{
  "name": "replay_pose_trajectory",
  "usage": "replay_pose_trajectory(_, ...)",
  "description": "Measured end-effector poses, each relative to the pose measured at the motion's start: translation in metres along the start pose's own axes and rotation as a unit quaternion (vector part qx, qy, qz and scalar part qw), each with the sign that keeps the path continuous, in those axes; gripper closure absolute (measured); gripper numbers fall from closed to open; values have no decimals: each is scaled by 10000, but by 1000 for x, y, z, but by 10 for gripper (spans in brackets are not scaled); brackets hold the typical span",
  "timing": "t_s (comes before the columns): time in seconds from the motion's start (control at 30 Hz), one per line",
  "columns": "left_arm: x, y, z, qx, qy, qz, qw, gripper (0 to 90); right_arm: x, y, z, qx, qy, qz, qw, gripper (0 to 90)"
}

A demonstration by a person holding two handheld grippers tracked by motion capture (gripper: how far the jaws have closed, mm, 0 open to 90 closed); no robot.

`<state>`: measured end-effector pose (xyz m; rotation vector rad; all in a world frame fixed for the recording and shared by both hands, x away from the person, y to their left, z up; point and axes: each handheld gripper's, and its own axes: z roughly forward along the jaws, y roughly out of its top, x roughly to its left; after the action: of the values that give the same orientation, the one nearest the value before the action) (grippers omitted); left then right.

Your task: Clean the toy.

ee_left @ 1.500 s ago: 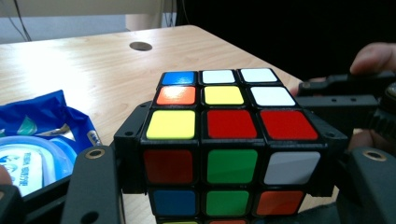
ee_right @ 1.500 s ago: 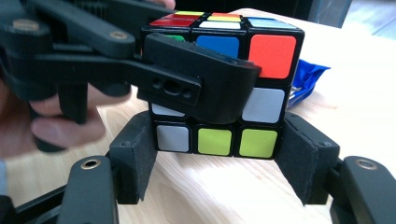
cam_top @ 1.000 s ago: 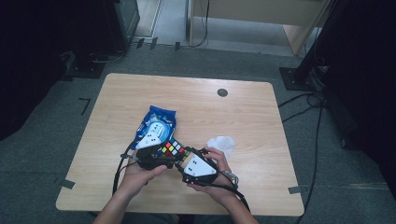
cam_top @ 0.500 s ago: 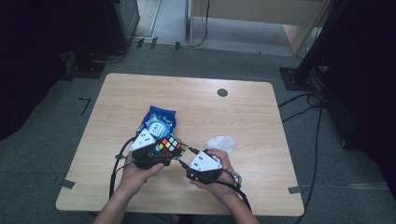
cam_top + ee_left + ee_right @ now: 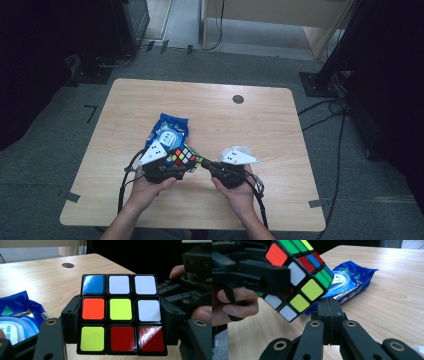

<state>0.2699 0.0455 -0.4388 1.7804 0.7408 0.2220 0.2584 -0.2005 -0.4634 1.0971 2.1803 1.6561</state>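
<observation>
My left gripper [image 5: 186, 161] has its jaws clamped on the two sides of the puzzle cube [image 5: 120, 314], which it holds up off the worktop [image 5: 260, 125] with a blue, white, orange, yellow and red face toward its camera. My right gripper [image 5: 329, 312] has just been closing; its jaws now meet with nothing between them, just beside the cube and below it in its own view. Behind the cube a blue snack packet [image 5: 169, 132] lies flat on the worktop.
</observation>
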Motion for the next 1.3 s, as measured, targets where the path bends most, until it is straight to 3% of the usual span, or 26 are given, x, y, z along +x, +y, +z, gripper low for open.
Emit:
replay_pose_trajectory(0.1, -1, 0, 0, -27, -105, 24, 9999, 337, -4, 1, -4, -45, 93, 101, 9999, 900)
replay_pose_trajectory(0.33, 1, -2, 0, 31, -283, 12, 9996, 334, -3, 3, -8, -105, 175, 63, 9998, 900)
replay_pose_trajectory(0.47, -2, -4, 3, 184, -257, 176, 9993, 333, -4, 5, -10, -252, 255, 113, 9993, 900)
replay_pose_trajectory(0.63, -5, -4, 3, 137, -246, 317, 9991, 334, -3, 6, -13, -317, 326, 62, 9989, 900)
replay_pose_trajectory(0.73, -7, -2, 1, 54, -52, 425, 9991, 336, -4, 9, -17, -403, 335, -109, 9986, 884)
replay_pose_trajectory(0.8, -6, -2, -1, -36, -27, 371, 9993, 337, -5, 15, -25, -502, -106, -359, 9980, 806)
replay_pose_trajectory(0.87, -5, -2, -2, -68, 23, 355, 9993, 337, -14, 18, -33, -514, -752, -572, 9942, 749)
replay_pose_trajectory(0.9, -3, -2, -2, -79, 59, 351, 9993, 337, -21, 17, -36, -445, -966, -525, 9929, 726)
replay_pose_trajectory(0.97, -2, -3, -2, -63, 94, 324, 9994, 337, -37, 10, -34, -46, -1309, -270, 9910, 663)
replay_pose_trajectory(1.1, 0, -5, 0, 15, 128, 306, 9994, 337, -58, -8, -20, 560, -1691, 115, 9839, 626)
replay_pose_trajectory(1.17, 0, -6, 2, 60, 144, 321, 9994, 338, -61, -17, -12, 843, -1990, 37, 9764, 617)
replay_pose_trajectory(1.3, -1, -8, 4, 121, 162, 367, 9991, 337, -64, -25, -2, 1187, -2195, 24, 9684, 545)
